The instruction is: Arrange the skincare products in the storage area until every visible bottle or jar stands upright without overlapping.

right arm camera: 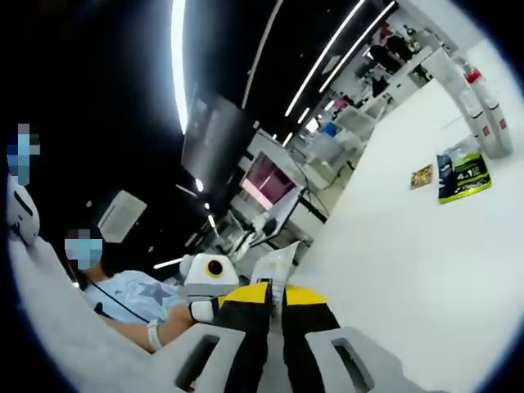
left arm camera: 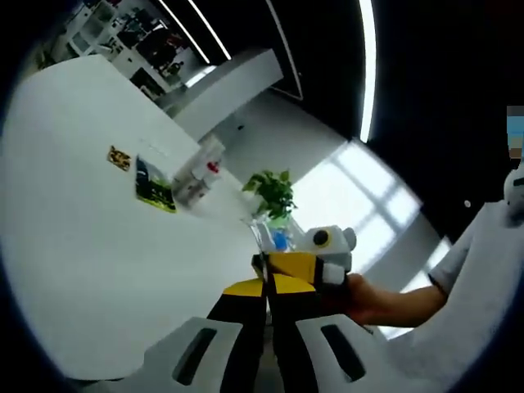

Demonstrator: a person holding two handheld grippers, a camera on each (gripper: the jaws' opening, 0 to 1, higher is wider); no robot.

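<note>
My left gripper (left arm camera: pixel 268 299) is closest in the left gripper view: jaws together, nothing between them. Same for my right gripper (right arm camera: pixel 274 304) in the right gripper view, jaws closed and empty. Each shows in the other's view too, held side by side.

Largest to smallest beyond that: the white desk (left arm camera: pixel 90 246), tilted hard in both views. At its far end, the skincare bottles (left arm camera: pixel 201 173), white with red marks, look upright and close together; blur stops me judging overlap. Just beside them lies a green-and-black pouch (left arm camera: pixel 154 187), flat, then a small orange card (left arm camera: pixel 119 157). A potted plant (left arm camera: pixel 273 193) sits nearer me.

Judgement: I'm in the approach step, both grippers well apart from the products. Next move calls for levelling out, closing in on the bottles, and opening 1 gripper before any grasp.
</note>
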